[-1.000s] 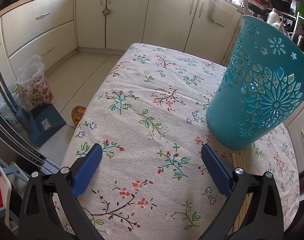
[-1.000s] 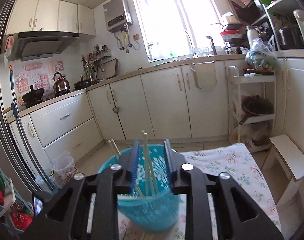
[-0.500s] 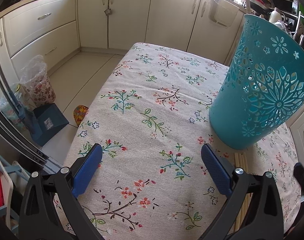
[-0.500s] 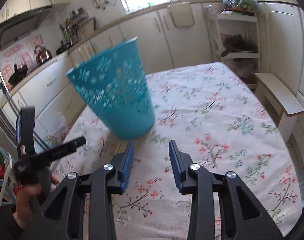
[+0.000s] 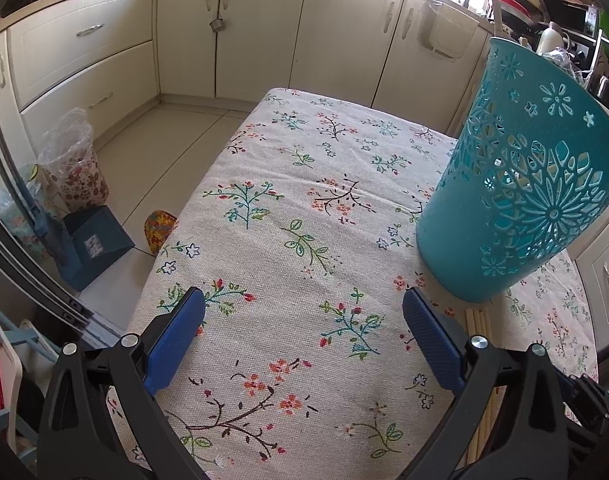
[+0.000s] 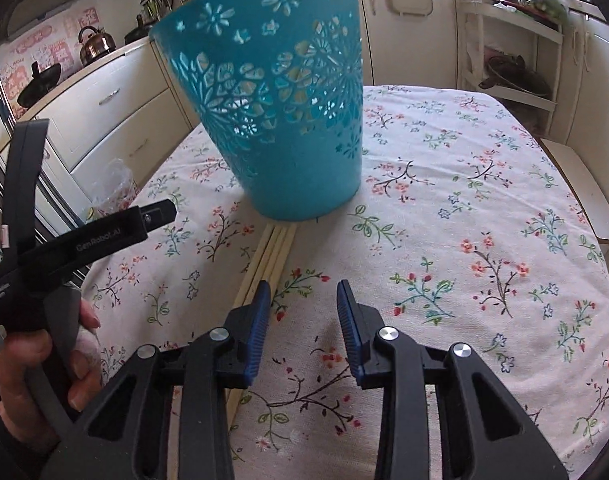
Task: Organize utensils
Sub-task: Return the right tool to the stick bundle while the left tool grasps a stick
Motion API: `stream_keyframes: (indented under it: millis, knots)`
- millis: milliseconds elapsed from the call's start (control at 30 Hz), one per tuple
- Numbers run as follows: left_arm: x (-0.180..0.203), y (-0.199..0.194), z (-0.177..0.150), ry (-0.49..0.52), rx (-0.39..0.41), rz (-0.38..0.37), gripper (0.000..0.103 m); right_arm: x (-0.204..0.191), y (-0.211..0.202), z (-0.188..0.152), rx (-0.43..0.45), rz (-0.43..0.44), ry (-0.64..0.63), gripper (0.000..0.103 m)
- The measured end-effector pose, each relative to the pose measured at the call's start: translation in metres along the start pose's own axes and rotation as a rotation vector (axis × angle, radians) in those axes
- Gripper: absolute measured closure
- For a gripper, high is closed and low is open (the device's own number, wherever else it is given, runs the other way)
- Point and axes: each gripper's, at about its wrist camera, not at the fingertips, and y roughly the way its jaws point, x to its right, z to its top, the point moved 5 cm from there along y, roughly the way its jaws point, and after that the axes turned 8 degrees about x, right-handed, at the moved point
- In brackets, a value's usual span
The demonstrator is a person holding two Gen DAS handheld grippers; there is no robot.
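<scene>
Right gripper [image 6: 303, 322] now lower, over floral tablecloth [image 6: 484, 208], chopsticks [image 6: 272, 252] alongside.

A teal plastic basket [image 6: 280, 120] with cut-out flower patterns stands upright on a floral tablecloth [image 6: 464, 216], wider at its rim than its base. Pale sticks show faintly through its perforations. A bundle of light wooden chopsticks [image 6: 270, 256] lies flat, side by side, at the basket's 6 o'clock, far tips touching its base, near ends toward 7 o'clock.

Teal basket [image 5: 516, 184] on floral tablecloth [image 5: 304, 220], tongs [image 5: 304, 336] agape, perhaps chopsticks [image 5: 480, 320] beside.
</scene>
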Motion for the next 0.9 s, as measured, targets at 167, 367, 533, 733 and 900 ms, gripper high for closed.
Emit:
stream_keyframes:
  millis: [167, 367, 533, 733, 900]
  knots:
    - [0.001, -0.001, 0.000, 0.004, 0.001, -0.012, 0.008, 0.002, 0.005, -0.002, -0.019, -0.018, 0.003, 0.071]
    - [0.002, -0.001, 0.000, 0.007, 0.000, -0.014, 0.008, 0.000, 0.004, 0.002, -0.007, 0.009, 0.023, 0.071]
    - [0.003, -0.001, 0.000, 0.013, -0.003, -0.013, 0.008, -0.008, 0.008, 0.000, -0.027, 0.007, -0.016, 0.072]
    - [0.004, 0.001, -0.001, 0.016, -0.009, -0.012, 0.008, -0.009, 0.008, 0.000, -0.046, 0.012, -0.016, 0.076]
    - [0.005, 0.002, -0.002, 0.028, -0.017, -0.008, 0.008, -0.012, 0.008, 0.000, -0.048, -0.003, -0.058, 0.078]
